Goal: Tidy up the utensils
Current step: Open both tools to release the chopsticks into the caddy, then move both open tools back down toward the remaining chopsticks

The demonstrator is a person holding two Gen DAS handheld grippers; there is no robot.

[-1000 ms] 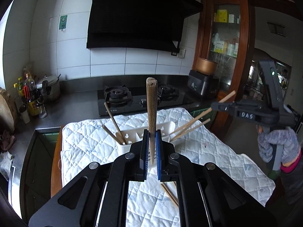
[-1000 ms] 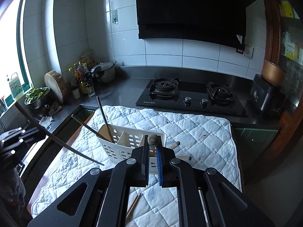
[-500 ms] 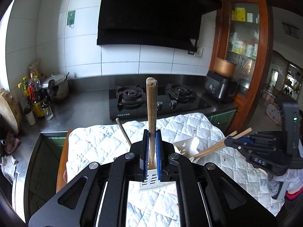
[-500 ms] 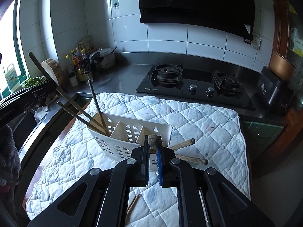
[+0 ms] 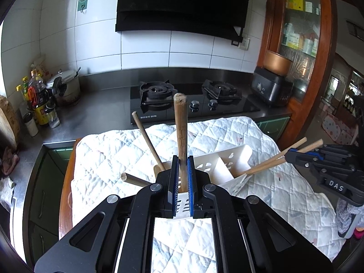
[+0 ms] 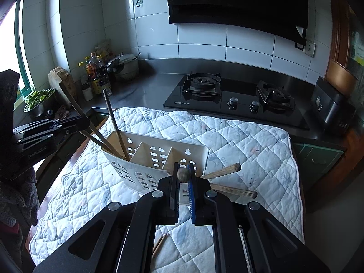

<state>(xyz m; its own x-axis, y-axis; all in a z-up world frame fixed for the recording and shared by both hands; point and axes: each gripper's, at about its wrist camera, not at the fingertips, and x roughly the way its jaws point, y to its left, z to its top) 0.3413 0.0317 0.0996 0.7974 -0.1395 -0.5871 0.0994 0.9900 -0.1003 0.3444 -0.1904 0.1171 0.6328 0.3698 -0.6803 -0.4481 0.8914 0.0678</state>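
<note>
Both jaws clamped: left gripper (image 5: 181, 177) on a wooden handle (image 5: 180, 134), right gripper (image 6: 184, 182) on chopsticks (image 5: 282, 157), each over the white caddy (image 6: 157, 157); stray chopsticks (image 6: 160, 243) beneath the right jaws remain unsorted.

Both cameras ride low behind their own fingers, tilted down over the quilted mat (image 5: 109, 159) toward the stove (image 5: 195, 104). The left one looks from the counter's left side, the right one from its right. Both share the white caddy (image 6: 157, 157), close in.
</note>
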